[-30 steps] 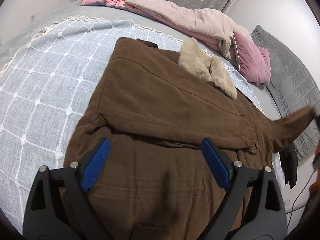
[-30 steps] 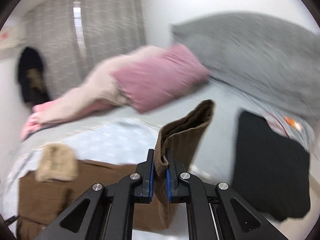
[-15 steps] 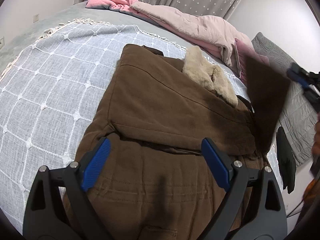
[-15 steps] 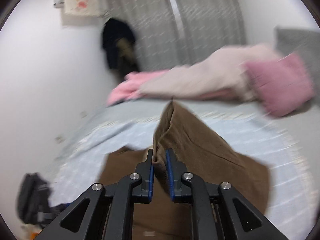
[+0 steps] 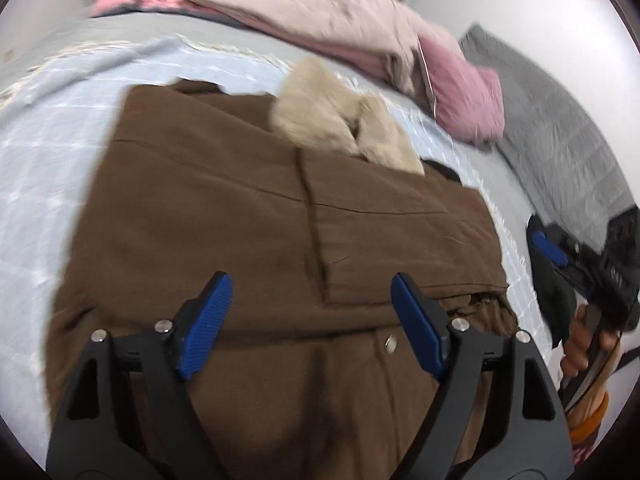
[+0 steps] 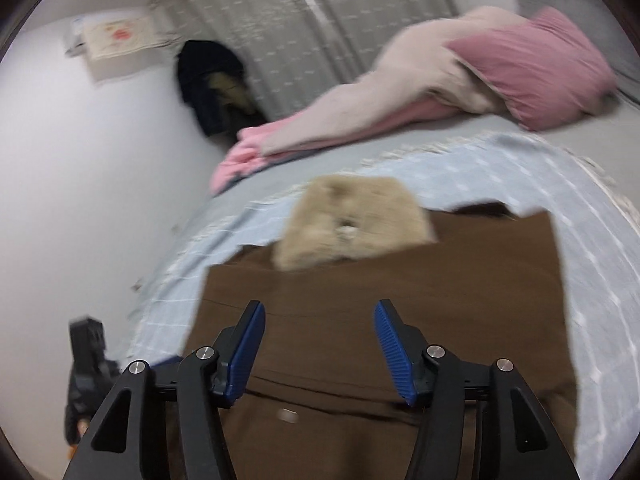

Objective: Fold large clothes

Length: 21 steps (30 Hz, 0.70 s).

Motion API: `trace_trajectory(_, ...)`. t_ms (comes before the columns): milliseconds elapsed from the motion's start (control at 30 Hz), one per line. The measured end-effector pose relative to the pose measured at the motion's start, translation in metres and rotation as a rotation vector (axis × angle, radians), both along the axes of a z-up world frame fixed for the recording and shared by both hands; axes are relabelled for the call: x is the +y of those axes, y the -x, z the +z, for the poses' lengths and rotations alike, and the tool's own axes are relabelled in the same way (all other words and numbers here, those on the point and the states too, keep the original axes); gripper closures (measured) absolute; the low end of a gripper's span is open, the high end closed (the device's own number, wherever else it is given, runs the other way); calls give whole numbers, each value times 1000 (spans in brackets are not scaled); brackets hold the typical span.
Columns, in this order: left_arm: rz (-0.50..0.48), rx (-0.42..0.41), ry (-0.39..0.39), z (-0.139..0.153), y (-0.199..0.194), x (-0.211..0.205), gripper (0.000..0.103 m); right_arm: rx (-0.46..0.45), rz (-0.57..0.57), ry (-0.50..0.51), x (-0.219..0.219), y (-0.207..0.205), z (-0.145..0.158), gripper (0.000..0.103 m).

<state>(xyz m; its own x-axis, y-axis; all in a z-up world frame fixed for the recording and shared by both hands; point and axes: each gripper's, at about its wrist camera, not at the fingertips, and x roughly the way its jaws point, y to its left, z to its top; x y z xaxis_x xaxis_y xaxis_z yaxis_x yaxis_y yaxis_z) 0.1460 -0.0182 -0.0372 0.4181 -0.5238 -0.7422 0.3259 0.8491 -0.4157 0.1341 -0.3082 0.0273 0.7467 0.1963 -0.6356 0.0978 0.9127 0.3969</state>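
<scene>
A brown coat (image 5: 240, 220) with a beige fur collar (image 5: 340, 128) lies flat on the bed, both sleeves folded across its front. It also shows in the right wrist view (image 6: 380, 280), with its collar (image 6: 352, 220) at the far end. My left gripper (image 5: 310, 312) is open and empty, just above the coat's lower part. My right gripper (image 6: 320, 344) is open and empty above the coat. The right gripper also shows at the right edge of the left wrist view (image 5: 560, 264), beside the coat.
A light blue checked blanket (image 5: 48, 152) covers the bed under the coat. Pink and beige bedding (image 5: 360, 28) and a grey pillow (image 5: 560, 120) lie at the far side. A white wall (image 6: 80, 180) runs along the bed's left side.
My right gripper carried the right sleeve over the coat, let it go and opened. The sleeve now lies folded across the front. My left gripper stayed open.
</scene>
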Motion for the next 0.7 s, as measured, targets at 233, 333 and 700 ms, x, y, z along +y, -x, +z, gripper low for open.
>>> trace_trajectory(233, 3, 70, -118, -36, -38, -62, 93, 81, -213, 55, -79, 38, -27, 45)
trace_trajectory(333, 8, -127, -98, -1, -15, -65, 93, 34, -258, 57, -107, 49, -21, 45)
trace_trajectory(700, 196, -194, -283, -4, -6, -48, 68, 164, -235, 127, -113, 46, -59, 45)
